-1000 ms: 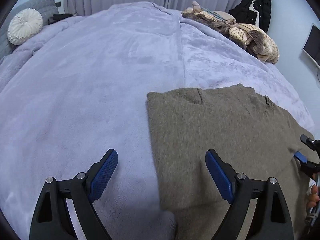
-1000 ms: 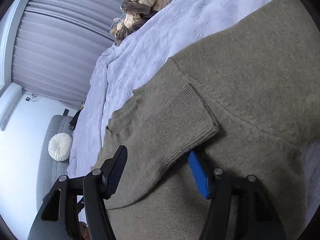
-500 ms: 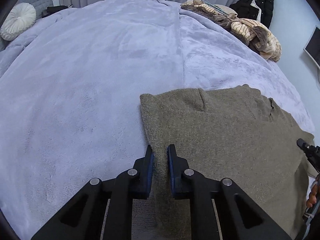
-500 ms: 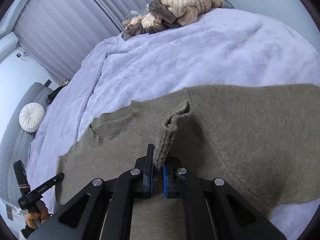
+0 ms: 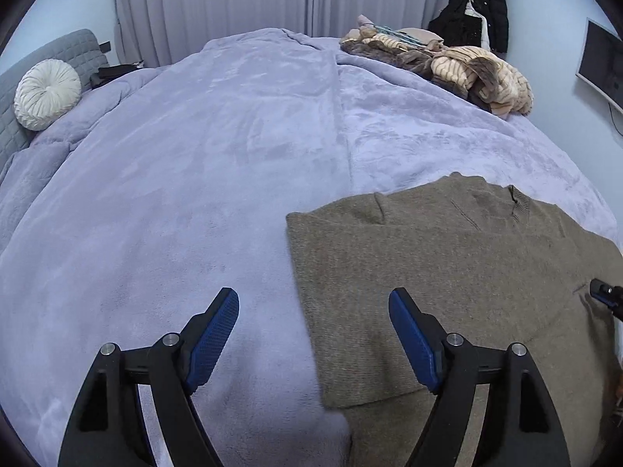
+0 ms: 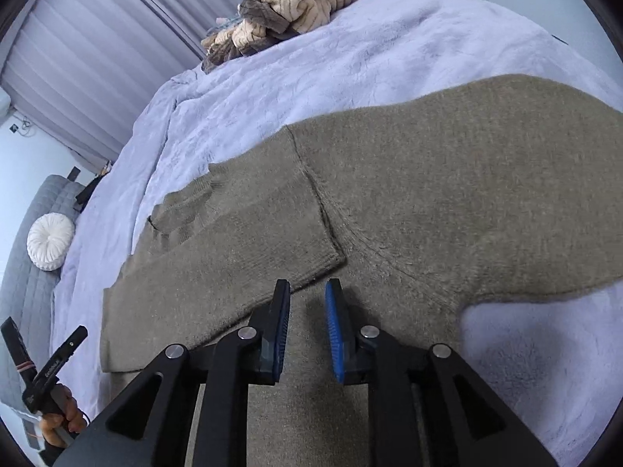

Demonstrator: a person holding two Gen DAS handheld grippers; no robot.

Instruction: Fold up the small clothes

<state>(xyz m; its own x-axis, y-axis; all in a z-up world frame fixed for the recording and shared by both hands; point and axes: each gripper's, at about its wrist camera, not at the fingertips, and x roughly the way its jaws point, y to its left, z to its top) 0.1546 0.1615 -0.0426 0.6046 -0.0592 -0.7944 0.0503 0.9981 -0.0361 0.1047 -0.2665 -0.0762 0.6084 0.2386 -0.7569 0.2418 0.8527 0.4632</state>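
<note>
Left wrist view: left gripper point(image 5: 313, 317) with jaws spread wide, nothing between them; hovers over the left edge of the olive sweater point(image 5: 447, 272); sweater lies flat on the lavender blanket point(image 5: 214, 163), lower right; pile of clothes point(image 5: 447, 66) at the far right edge; round white cushion point(image 5: 47, 94) far left.

Right wrist view: right gripper point(image 6: 307, 321) with jaws parted by a narrow gap, gripping nothing; folded-over sleeve cuff point(image 6: 311, 249) lies just ahead of the fingertips, on the sweater body.
</note>
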